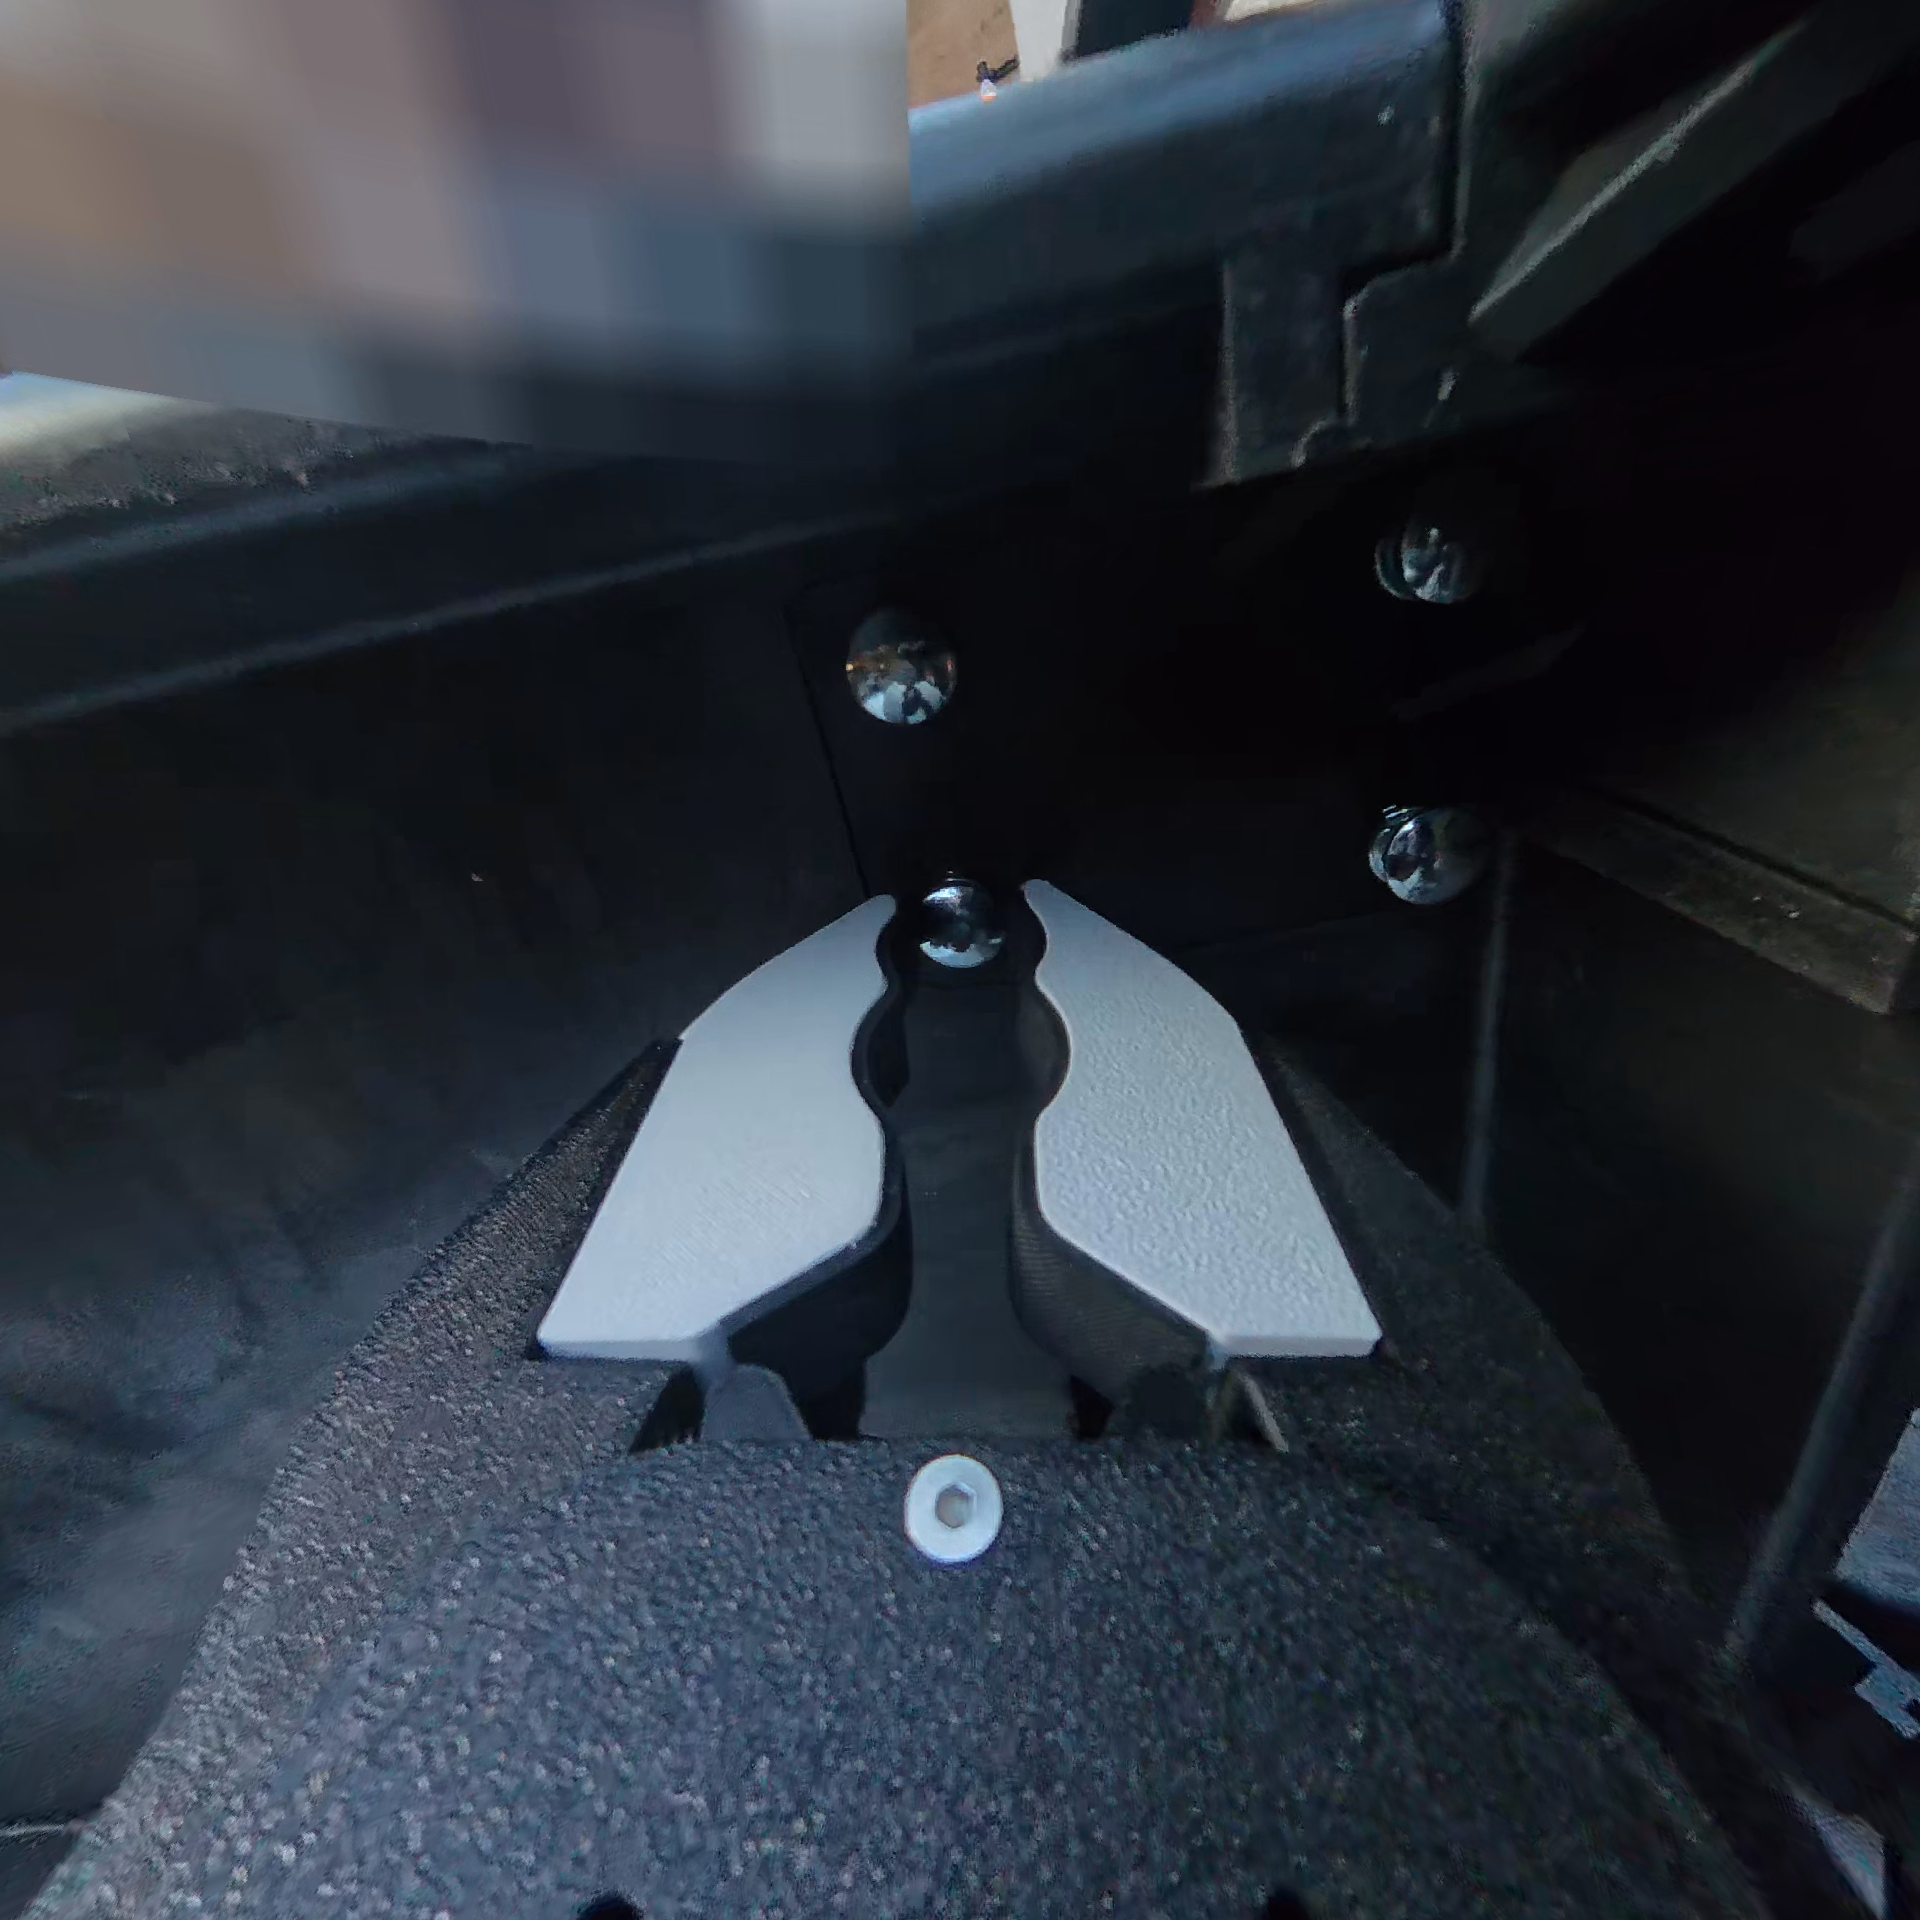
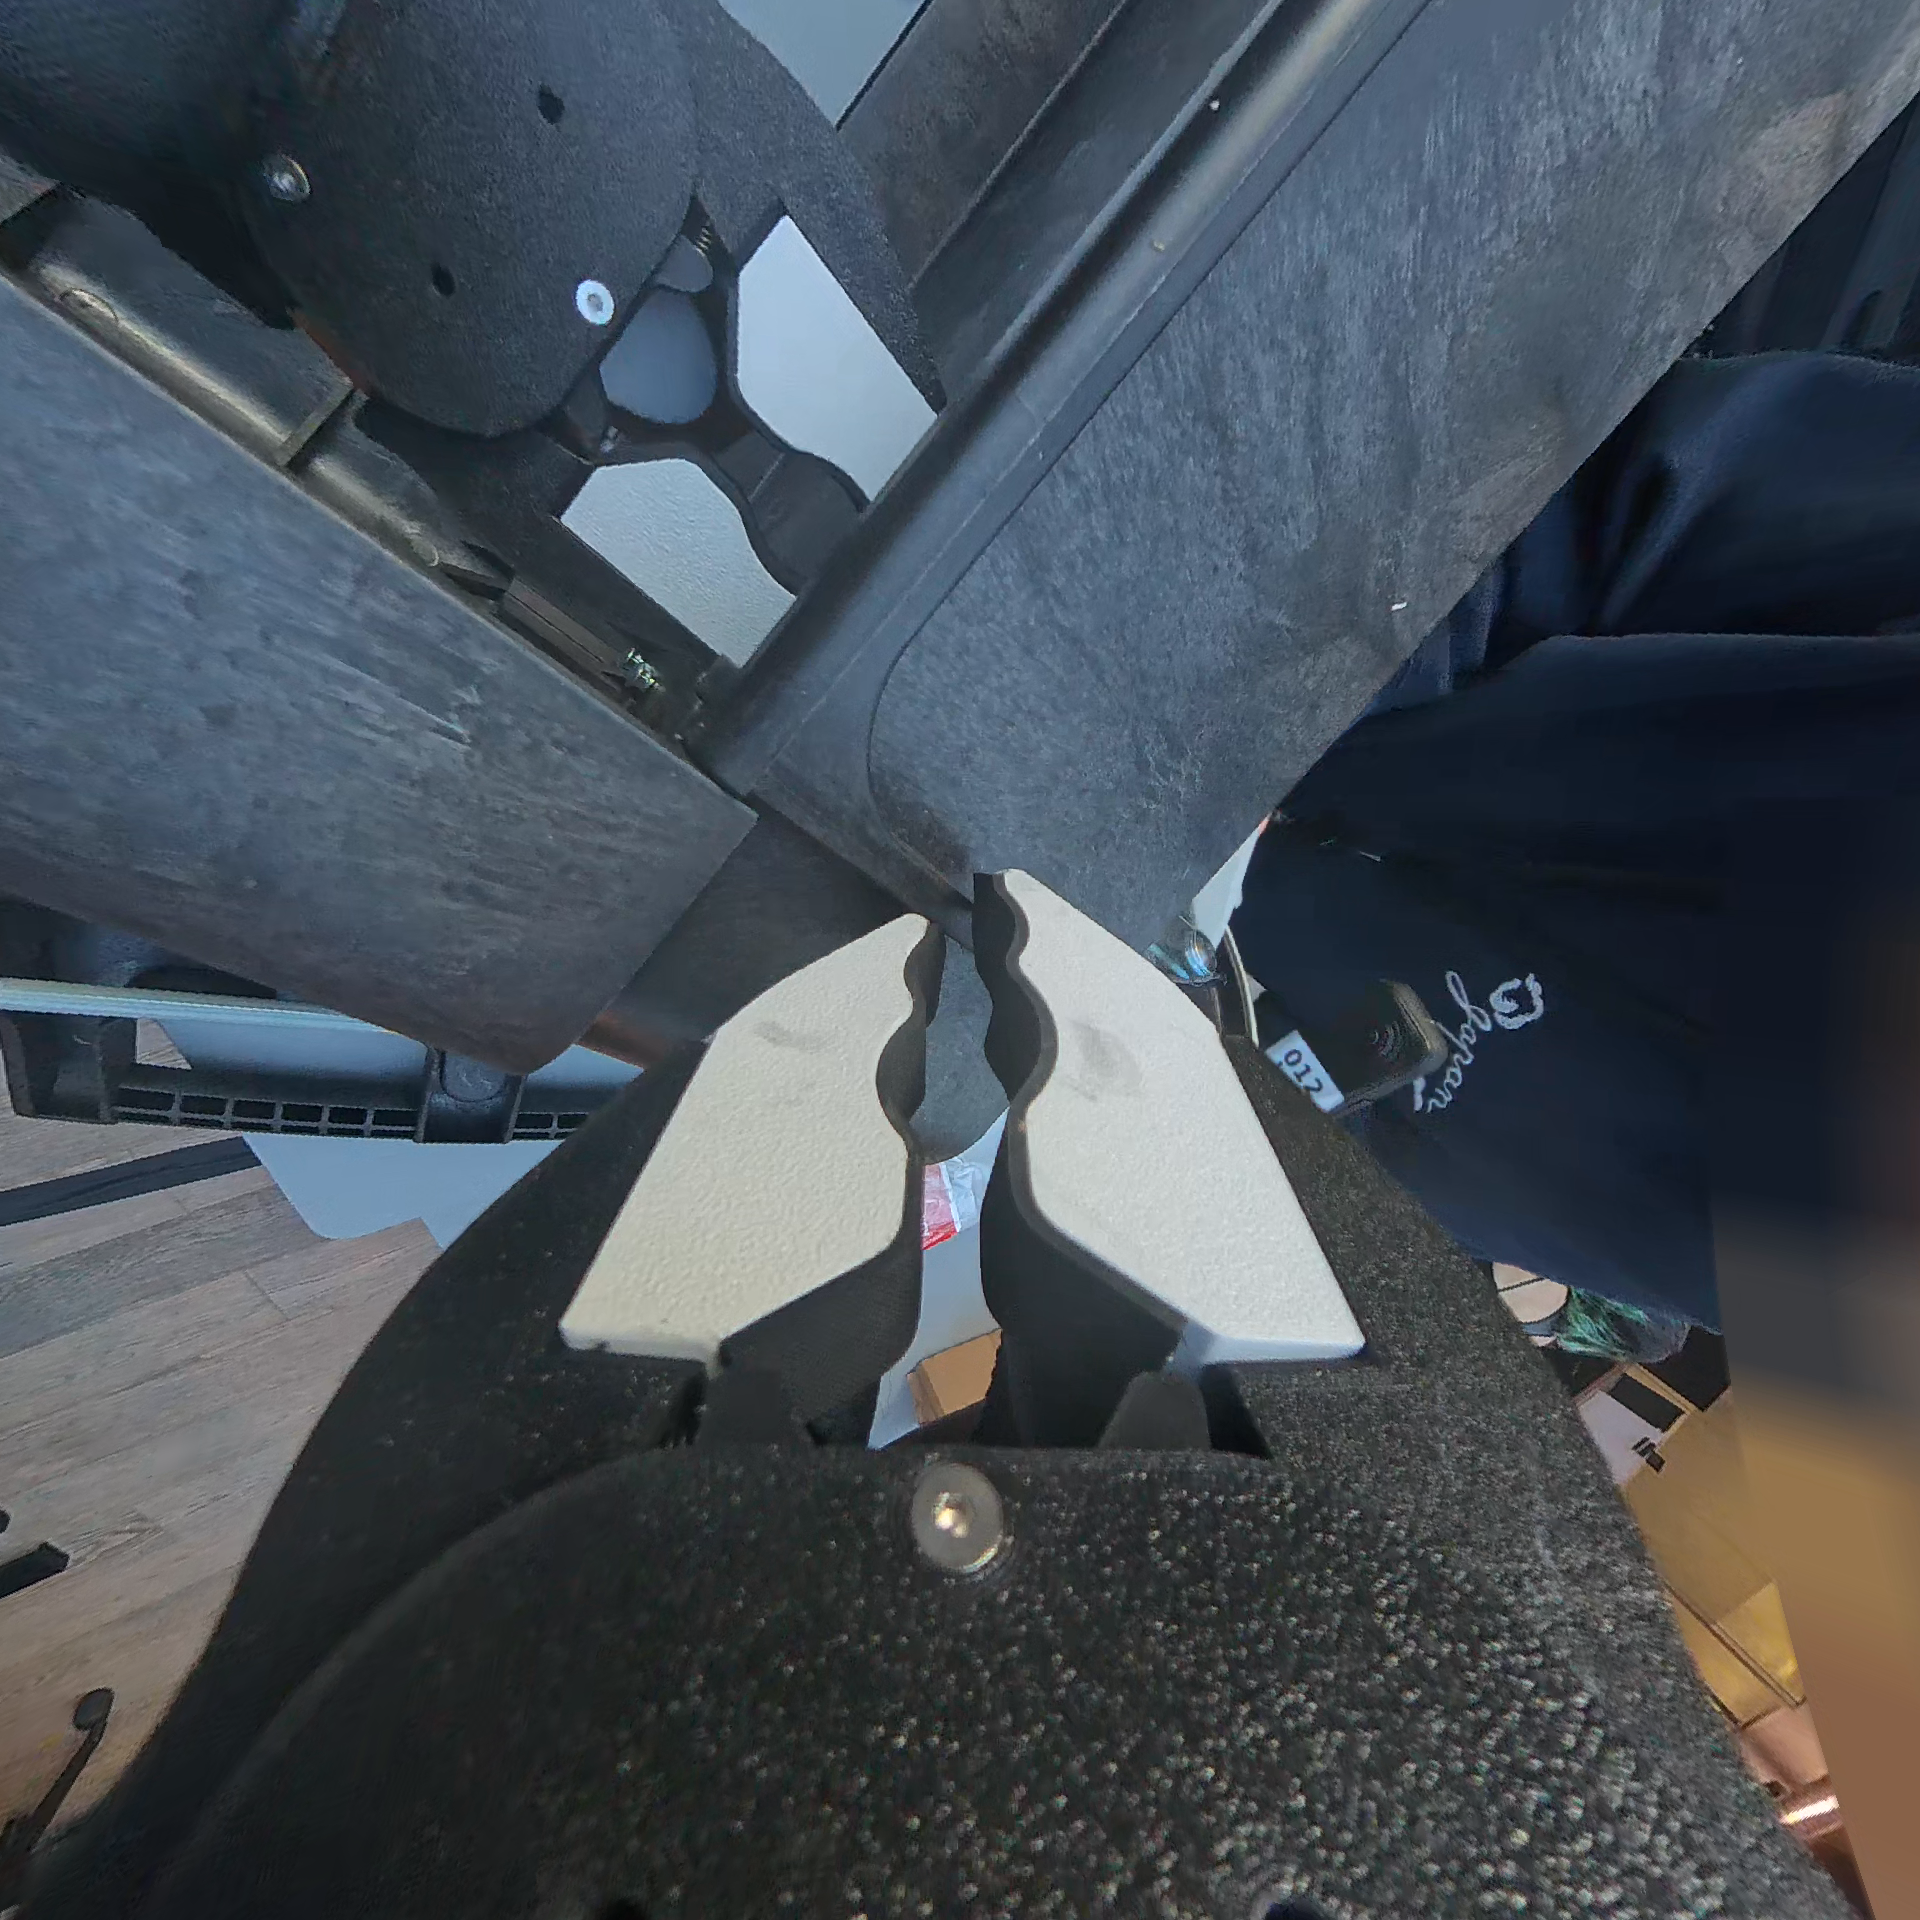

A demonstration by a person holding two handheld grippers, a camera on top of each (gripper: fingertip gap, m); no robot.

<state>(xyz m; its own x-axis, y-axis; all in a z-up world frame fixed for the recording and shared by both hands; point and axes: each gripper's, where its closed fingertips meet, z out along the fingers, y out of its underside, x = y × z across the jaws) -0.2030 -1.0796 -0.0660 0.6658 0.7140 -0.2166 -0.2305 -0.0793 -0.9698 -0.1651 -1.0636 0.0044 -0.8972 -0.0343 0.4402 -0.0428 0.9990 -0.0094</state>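
Gripping black furniture parts from beneath, one gripper per piece.

Nearest in the left wrist view, the left gripper (image 1: pixel 958 906) stands narrow, its tips flanking a screw (image 1: pixel 961 925) on a dark bracket (image 1: pixel 1143 727); whether they pinch it I cannot tell. Three more screws sit beyond, one above, two up right. In the right wrist view, the right gripper (image 2: pixel 961 920) is nearly closed on the lower edge of a black panel (image 2: pixel 1299 468), whose long axis runs up and right. Left of it, a darker board (image 2: pixel 312 727) slants away. Farther off, the left gripper shows at upper left, and a person's dark sleeve (image 2: pixel 1610 935) at right.
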